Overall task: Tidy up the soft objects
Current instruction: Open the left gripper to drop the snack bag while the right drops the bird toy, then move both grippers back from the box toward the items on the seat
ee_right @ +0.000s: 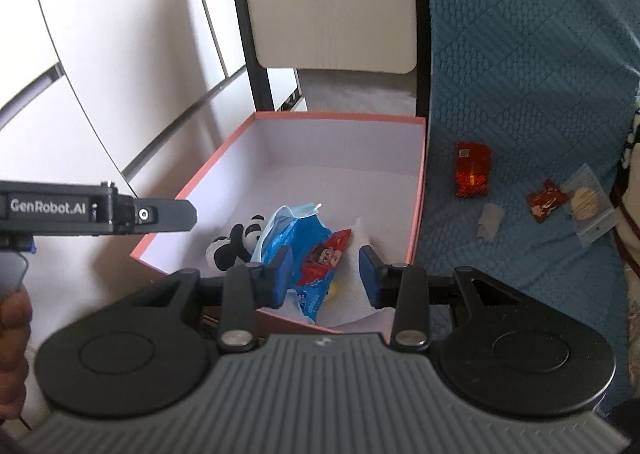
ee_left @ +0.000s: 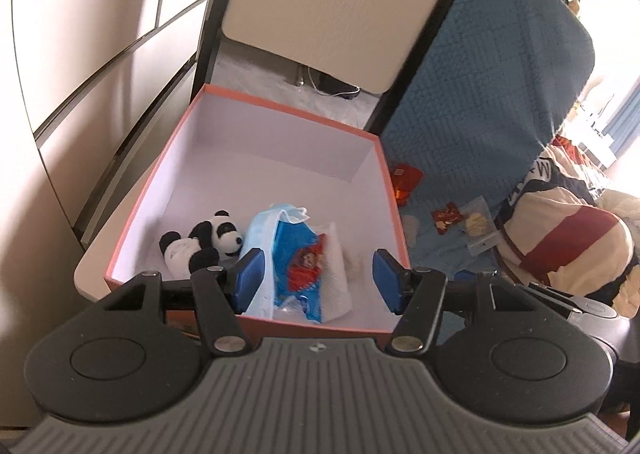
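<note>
Soft stuff is mostly piled in the near end of the pink box (ee_left: 256,102) on the chair: a panda plush (ee_left: 204,244), a face mask (ee_left: 276,220), a blue wipes pack (ee_left: 298,250) and a red packet (ee_left: 304,266). From the left wrist, the left gripper (ee_left: 318,276) hangs above them, jaws apart, nothing held.

Right wrist view: right gripper (ee_right: 324,276) also spread and empty. Orange wrapper (ee_right: 472,170) and other snacks sit outside on the blue blanket (ee_right: 520,74), probably next.

The far half of the open pink-rimmed cardboard box (ee_left: 256,158) sat bare. A toy panda (ee_left: 208,242), blue packets (ee_left: 296,254) crowded the near end, and a beige chair back (ee_left: 340,2) stood behind.
</note>
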`<action>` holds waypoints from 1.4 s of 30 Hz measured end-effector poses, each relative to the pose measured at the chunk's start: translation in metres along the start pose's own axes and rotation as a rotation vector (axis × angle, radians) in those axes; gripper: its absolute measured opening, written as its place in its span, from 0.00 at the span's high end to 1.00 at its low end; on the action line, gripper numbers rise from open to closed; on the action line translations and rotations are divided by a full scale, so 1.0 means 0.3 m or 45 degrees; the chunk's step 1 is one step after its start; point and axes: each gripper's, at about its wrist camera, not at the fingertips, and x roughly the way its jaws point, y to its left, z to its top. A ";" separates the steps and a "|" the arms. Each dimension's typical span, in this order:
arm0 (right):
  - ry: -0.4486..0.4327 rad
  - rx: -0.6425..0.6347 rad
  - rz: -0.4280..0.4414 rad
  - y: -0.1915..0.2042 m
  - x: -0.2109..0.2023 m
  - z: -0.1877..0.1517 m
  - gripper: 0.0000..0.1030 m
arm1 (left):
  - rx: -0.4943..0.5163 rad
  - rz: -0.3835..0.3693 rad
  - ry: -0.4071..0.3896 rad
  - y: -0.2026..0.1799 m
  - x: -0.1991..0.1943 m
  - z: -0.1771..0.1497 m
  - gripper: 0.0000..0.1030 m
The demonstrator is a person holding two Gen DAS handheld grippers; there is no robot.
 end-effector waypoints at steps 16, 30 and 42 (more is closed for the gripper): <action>-0.115 0.012 -0.044 -0.075 -0.216 -0.072 0.61 | 0.132 -0.034 -0.082 -0.187 -0.117 -0.122 0.37; -0.182 0.046 -0.137 -0.142 -0.328 -0.159 0.61 | 0.238 -0.103 -0.097 -0.285 -0.138 -0.247 0.36; -0.216 0.092 -0.205 -0.209 -0.394 -0.248 0.61 | 0.286 -0.147 -0.125 -0.337 -0.090 -0.311 0.36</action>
